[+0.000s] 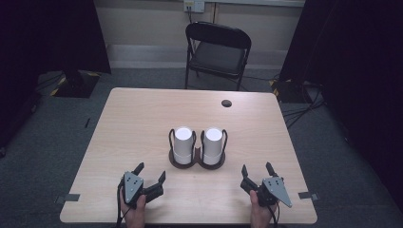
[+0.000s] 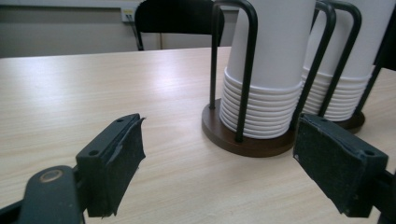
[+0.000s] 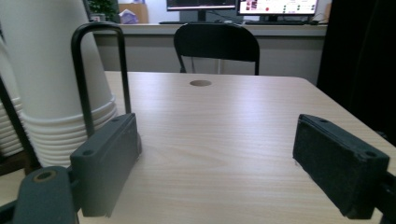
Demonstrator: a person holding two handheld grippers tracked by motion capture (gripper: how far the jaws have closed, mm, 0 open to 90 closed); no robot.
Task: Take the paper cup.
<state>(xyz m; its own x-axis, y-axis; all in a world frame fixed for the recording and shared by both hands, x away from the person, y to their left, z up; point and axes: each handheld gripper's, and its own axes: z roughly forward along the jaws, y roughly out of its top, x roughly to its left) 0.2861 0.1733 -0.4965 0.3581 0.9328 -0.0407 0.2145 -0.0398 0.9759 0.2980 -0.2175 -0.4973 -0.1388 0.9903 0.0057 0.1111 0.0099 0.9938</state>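
Your two hands sit at the near edge of the bench (image 1: pixel 142 109), each carrying a gripper. Left gripper (image 1: pixel 151 173) has its jaws spread, nothing between them; right gripper (image 1: pixel 257 169) likewise spread wide and empty. Both rest low, close to the bench top, jaws pointing away from you toward the middle.

Next out, mid-bench: a dark twin-ring holder (image 1: pixel 197 161) with black wire loops, carrying two upright stacks of white paper cups. Left cup stack (image 1: pixel 183 142) and right cup stack (image 1: pixel 213 143) stand side by side, just apart, long axis vertical, stacked rims down at the base.

Key relation: the stacks lie ahead of and between your grippers. From the left gripper the left cup stack (image 2: pixel 275 60) is forward and to its right, wire loop in front of it. From the right gripper the right cup stack (image 3: pixel 51 74) is forward and to its left, very near the left jaw. Each hand is nearer its own-side stack; distances look about even, right maybe slightly closer.

Farther: cable hole (image 1: pixel 226 103) in the bench, then a black folding chair (image 1: pixel 217 52) beyond the far edge.
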